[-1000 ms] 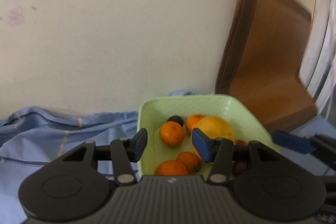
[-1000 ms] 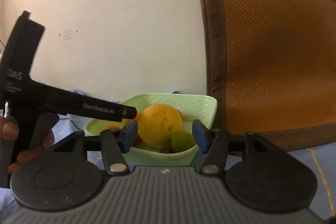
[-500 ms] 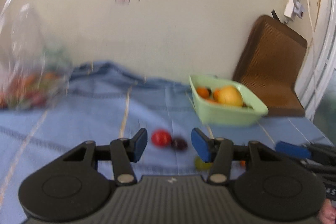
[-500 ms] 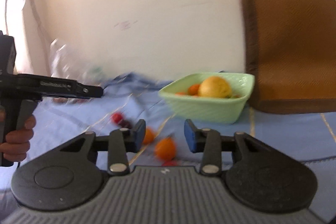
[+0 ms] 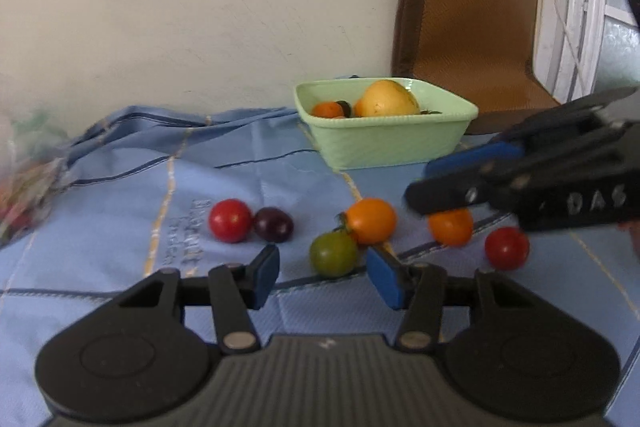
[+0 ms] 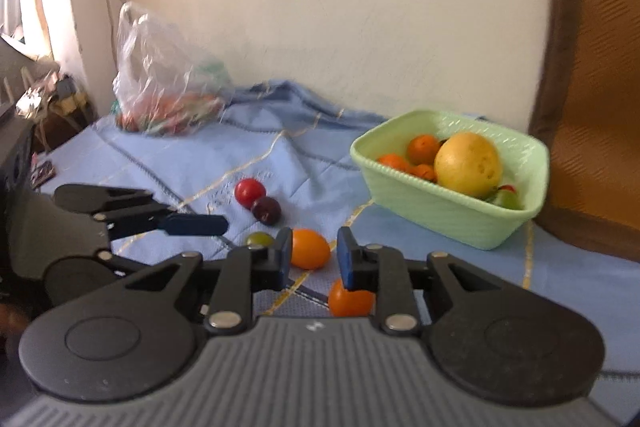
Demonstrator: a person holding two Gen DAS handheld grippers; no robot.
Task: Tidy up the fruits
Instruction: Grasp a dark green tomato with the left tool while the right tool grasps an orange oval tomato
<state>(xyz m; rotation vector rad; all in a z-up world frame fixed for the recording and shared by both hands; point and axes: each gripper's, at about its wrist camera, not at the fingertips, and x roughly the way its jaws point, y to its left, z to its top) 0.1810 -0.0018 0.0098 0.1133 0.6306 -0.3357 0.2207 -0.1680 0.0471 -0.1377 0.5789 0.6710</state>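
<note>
- Several oranges and a large yellow fruit (image 6: 467, 163) are already gathered in the pale green plastic basket (image 6: 440, 211).
- Six small loose fruits are left on the blue cloth (image 5: 120, 187).
- The left gripper (image 5: 322, 277) is held partly open and empty; the right gripper (image 6: 313, 259) is closed to its narrowest, nothing gripped.

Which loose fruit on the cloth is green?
The green tomato, touching the orange fruit just ahead of the left gripper; the other loose fruits are red, orange or dark purple.

A rumpled light-blue cloth (image 6: 224, 163) covers the surface, bunched up along a cream wall (image 6: 360, 27). A brown woven chair back (image 5: 472, 27) leans against that wall on the right. At far left, a clear plastic bag (image 6: 160, 75) slumps on the cloth, its contents blurred.
</note>
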